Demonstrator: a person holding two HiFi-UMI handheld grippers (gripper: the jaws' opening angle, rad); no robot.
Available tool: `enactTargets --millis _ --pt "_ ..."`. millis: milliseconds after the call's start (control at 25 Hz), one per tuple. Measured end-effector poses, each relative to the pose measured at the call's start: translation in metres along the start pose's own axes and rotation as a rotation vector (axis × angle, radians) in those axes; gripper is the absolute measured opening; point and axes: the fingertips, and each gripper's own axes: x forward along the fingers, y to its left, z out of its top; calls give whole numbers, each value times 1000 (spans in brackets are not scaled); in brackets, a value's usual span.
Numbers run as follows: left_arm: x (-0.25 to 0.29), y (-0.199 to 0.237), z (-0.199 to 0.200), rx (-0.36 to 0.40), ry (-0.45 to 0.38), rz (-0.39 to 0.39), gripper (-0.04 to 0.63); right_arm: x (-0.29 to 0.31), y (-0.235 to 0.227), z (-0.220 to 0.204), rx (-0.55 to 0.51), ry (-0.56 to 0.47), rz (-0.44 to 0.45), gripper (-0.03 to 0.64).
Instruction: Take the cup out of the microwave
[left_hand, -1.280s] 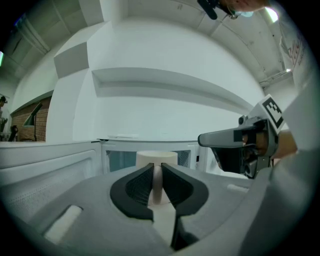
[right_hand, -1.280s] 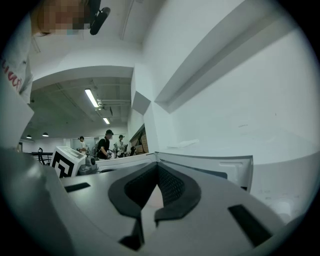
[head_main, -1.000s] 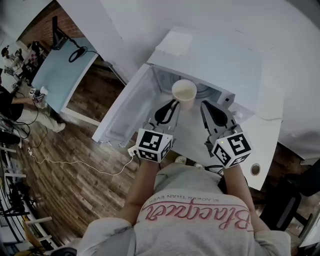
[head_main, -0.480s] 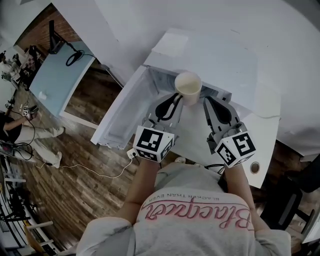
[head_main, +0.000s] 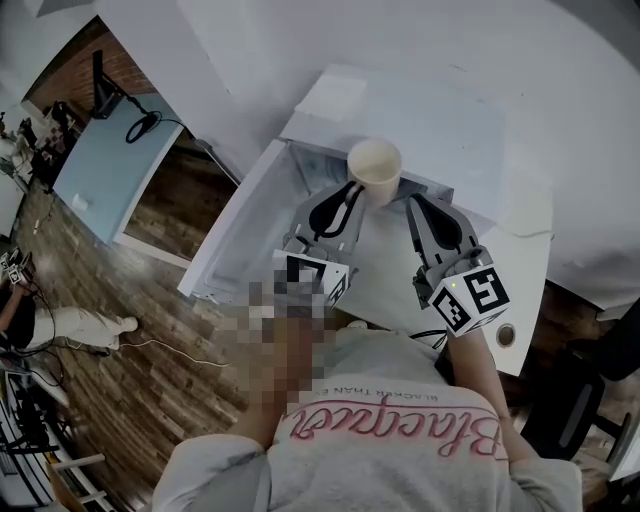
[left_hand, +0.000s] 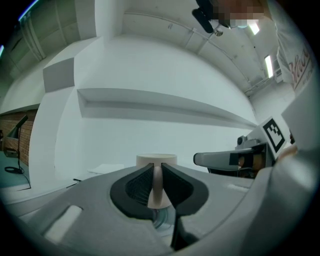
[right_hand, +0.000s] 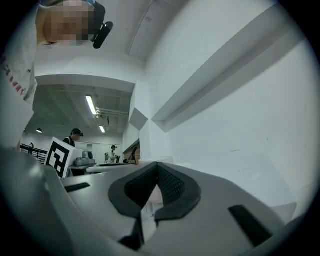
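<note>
The microwave's door (head_main: 240, 235) hangs open past the left edge of the desk (head_main: 525, 265). Just right of it, the left gripper (head_main: 350, 192) (left_hand: 157, 167) has its jaws clenched on the cup (head_main: 374, 168) (left_hand: 156, 160), which stands upright in the air at the front top edge of the microwave (head_main: 420, 110), clear of the cavity. The right gripper (head_main: 415, 205) (right_hand: 157, 166) is beside the cup without touching it, jaws pressed together on nothing.
</note>
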Motion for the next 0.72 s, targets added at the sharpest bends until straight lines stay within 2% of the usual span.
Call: enactTargets --millis 320,720 --pt "5 -7 8 29 -23 -15 51 -4 -1 5 -50 -12 -12 11" --pt "9 -12 16 76 -82 -1 51 -6 6 10 -165 -24 -17 11"
